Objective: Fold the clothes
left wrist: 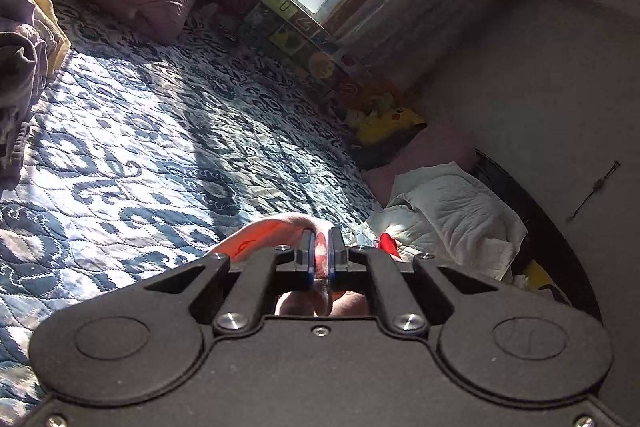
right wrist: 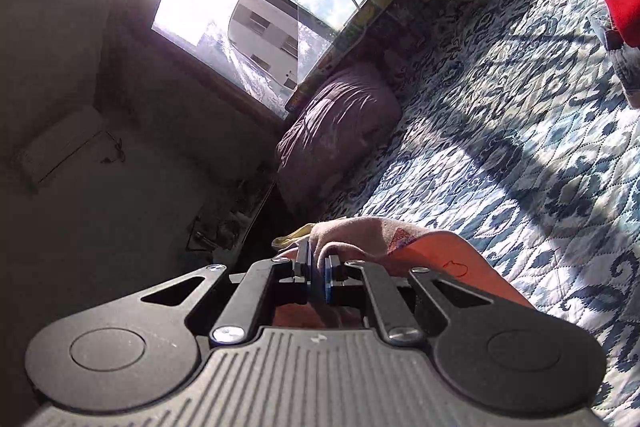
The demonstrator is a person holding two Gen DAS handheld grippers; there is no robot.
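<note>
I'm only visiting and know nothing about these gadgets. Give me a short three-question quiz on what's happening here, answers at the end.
1. True or false: the left gripper hangs open over the bed.
2. What do the right gripper jaws pinch? A) purple pillow B) pink-orange garment C) white cloth
3. Fill in: the patterned quilt is blue and ____.

Key: 1 false, it is shut on the pink-orange garment. 2 B. 3 white.

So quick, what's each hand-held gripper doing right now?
Left hand-held gripper: closed, pinching the pink-orange garment.
Right hand-held gripper: closed, pinching the same pink-orange garment.
</note>
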